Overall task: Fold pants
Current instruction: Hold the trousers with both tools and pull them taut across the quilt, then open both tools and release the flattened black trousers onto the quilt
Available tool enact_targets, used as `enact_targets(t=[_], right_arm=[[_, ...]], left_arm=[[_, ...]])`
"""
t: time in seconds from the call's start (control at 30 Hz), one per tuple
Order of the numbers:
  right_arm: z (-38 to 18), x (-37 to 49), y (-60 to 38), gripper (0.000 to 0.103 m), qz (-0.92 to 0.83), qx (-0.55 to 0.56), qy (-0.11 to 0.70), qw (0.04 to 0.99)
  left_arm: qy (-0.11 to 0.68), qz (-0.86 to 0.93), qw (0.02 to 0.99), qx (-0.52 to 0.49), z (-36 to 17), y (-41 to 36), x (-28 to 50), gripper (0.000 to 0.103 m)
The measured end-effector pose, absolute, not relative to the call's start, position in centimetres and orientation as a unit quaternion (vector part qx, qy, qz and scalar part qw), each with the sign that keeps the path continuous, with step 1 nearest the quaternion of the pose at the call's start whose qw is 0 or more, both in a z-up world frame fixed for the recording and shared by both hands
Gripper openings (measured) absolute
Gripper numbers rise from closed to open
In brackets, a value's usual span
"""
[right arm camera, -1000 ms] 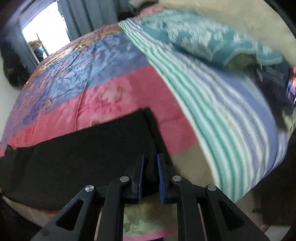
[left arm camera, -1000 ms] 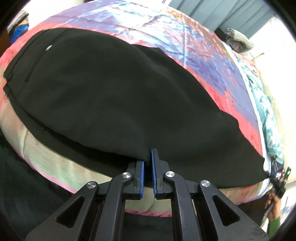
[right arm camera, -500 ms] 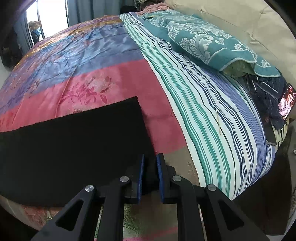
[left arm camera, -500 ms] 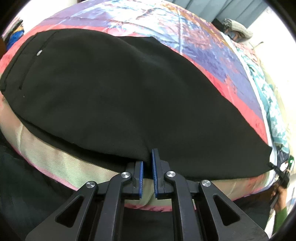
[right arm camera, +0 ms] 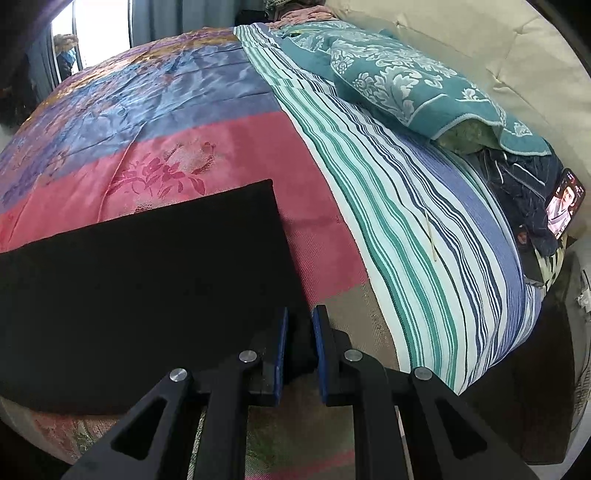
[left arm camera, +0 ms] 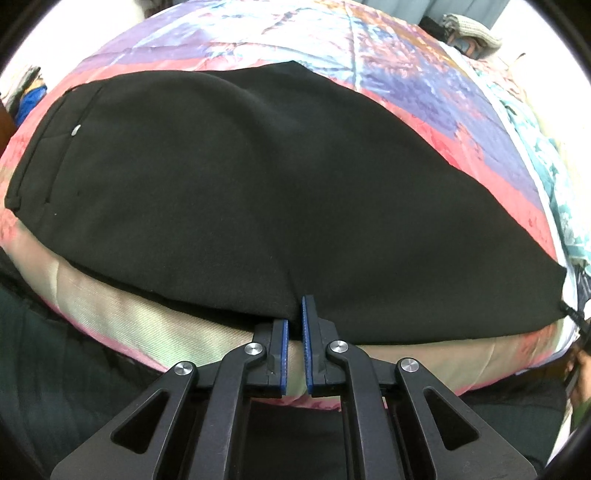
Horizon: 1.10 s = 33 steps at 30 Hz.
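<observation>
Left wrist view: black pants (left arm camera: 258, 192) lie flat on a patterned quilt (left arm camera: 424, 85) that covers a bed. The waistband, with a small pale button (left arm camera: 76, 129), sits at 9 to 10 o'clock; the leg runs toward the hem at 3 to 4 o'clock. The near edge of the cloth follows the side of the mattress. The left gripper (left arm camera: 294, 325) enters from 6 o'clock. Its blue-padded fingers (left arm camera: 283, 354) stand a narrow gap apart, and the near edge of the pants sits between the tips; bare quilt shows through the gap lower down. Whether the pads truly pinch the cloth cannot be told. A gray cloth bundle (left arm camera: 472, 31) rests at 1 o'clock, beyond the quilt.

Right wrist view: the hem end of the pants (right arm camera: 147, 266) fills the frame from 7 to 9 o'clock, its square corner at centre over the pink band of the quilt (right arm camera: 155, 99). The right gripper (right arm camera: 298, 332) enters from 6 o'clock, jaws clamped on the near hem corner, with black cloth filling the space between the pads. A striped sheet (right arm camera: 424, 240) runs from 12 to 4 o'clock beside the quilt. A teal floral cover (right arm camera: 406, 85) lies at 1 to 2 o'clock, touching the sheet. A lit phone (right arm camera: 565, 201) rests at 3 o'clock on dark cloth (right arm camera: 524, 192), against a beige padded headboard (right arm camera: 480, 44).
</observation>
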State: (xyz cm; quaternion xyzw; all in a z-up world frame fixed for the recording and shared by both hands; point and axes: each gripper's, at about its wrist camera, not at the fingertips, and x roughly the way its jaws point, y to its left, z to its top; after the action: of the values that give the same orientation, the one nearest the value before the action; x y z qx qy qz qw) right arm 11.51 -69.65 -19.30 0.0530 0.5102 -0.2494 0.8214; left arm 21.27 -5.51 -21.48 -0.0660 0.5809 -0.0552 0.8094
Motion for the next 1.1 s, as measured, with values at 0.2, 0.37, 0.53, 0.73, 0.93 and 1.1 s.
enact_targets(t=[0.2, 0.37, 0.53, 0.73, 0.93, 1.1], right_arm=[[-18.5, 10.9, -69.9, 0.077, -0.252, 0.068, 0.496, 0.828], [-15.0, 8.9, -69.2, 0.079, -0.295, 0.045, 0.451, 0.841], [-11.6, 9.4, -65.8, 0.084, -0.278, 0.04, 0.42, 0.863], [-11.9, 12.0, -57.1, 0.09, -0.171, 0.076, 0.413, 0.891], [-18.6, 14.7, -50.5, 0.09, -0.105, 0.091, 0.463, 0.875], [-21.2, 15.3, -50.2, 0.094, -0.106, 0.099, 0.489, 0.86]], left_arm=[[0.602, -0.059, 0.793, -0.075, -20.4, -4.8, 20.0, 0.051], [0.561, -0.068, 0.821, -0.077, -16.2, -1.9, 17.9, 0.059], [0.486, -0.011, 0.873, -0.05, -14.4, 2.0, 24.0, 0.07], [0.539, 0.093, 0.833, 0.086, -21.3, 3.8, 28.3, 0.043], [0.528, 0.123, 0.836, 0.078, -20.4, 6.1, 25.3, 0.059], [0.507, 0.088, 0.856, 0.046, -17.7, 6.2, 25.1, 0.075]])
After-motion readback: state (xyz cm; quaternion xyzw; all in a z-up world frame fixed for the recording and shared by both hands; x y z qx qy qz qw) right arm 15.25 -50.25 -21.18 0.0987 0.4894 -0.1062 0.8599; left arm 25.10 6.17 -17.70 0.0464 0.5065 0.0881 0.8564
